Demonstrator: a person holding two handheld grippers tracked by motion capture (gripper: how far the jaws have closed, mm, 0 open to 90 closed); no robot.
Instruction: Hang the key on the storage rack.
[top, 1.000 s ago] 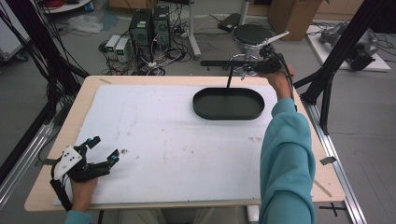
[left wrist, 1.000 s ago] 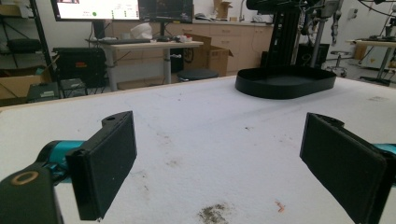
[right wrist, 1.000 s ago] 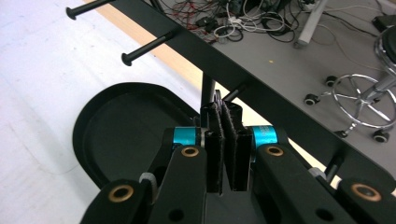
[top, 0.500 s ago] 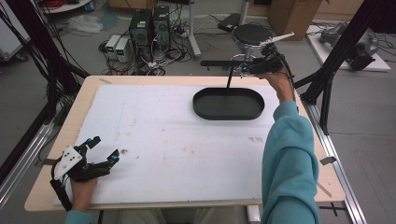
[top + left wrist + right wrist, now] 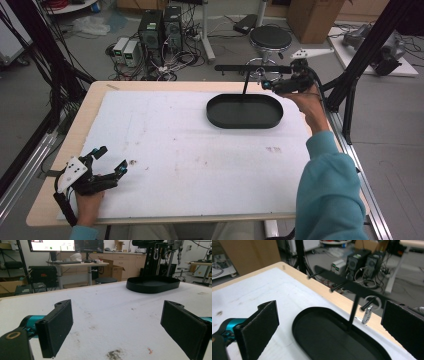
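Note:
A black oval tray (image 5: 245,111) lies at the table's far right, also seen as tray (image 5: 332,340) and tray (image 5: 152,284). A thin post rises from its back edge to a horizontal black bar (image 5: 252,68) with several pegs (image 5: 337,286). A silver clip (image 5: 367,314) hangs from a ring on one peg. My right gripper (image 5: 274,82) hovers at the bar's right end above the tray's far right rim. In its own view the right gripper (image 5: 332,320) is open wide and holds nothing. My left gripper (image 5: 112,159) rests open near the front left corner, and the left gripper (image 5: 117,325) has bare table between its jaws.
A white mat (image 5: 200,150) covers the wooden table (image 5: 95,95) and bears small stains. Black frame poles (image 5: 350,85) stand close by the right edge. Computers, cables and a stool (image 5: 270,37) sit on the floor beyond the far edge.
The right gripper has shifted slightly right and nearer at the bar's right end. The left gripper has stayed still.

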